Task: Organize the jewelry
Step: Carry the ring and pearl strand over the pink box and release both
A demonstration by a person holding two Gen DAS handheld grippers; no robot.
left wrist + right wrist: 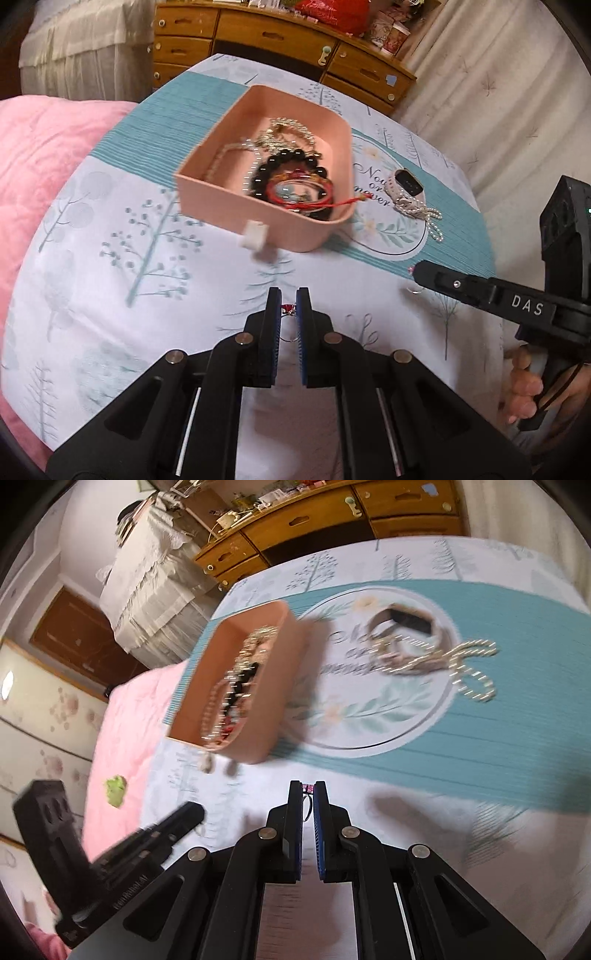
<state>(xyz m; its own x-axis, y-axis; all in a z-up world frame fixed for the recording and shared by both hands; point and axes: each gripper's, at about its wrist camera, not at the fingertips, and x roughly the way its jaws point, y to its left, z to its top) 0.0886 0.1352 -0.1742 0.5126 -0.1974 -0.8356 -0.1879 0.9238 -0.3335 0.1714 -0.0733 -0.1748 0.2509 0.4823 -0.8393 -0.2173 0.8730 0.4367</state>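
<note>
Clamped in the left gripper (pixel 289 301), a small red-stoned ring (pixel 287 309); ahead of it sits the pink tray (pixel 221 206) of jewelry. Rightward, the right gripper (pixel 307 788) pinches a pink-stoned ring (pixel 307 787), watch (pixel 402 627) and pearl chain (pixel 476 686) lying beyond.

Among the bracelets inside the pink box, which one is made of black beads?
It is the black bead bracelet in the pink box: large, dark, glossy round beads. The red bangle lying over it is a thin red ring, and the chains behind it are pale metal.
</note>
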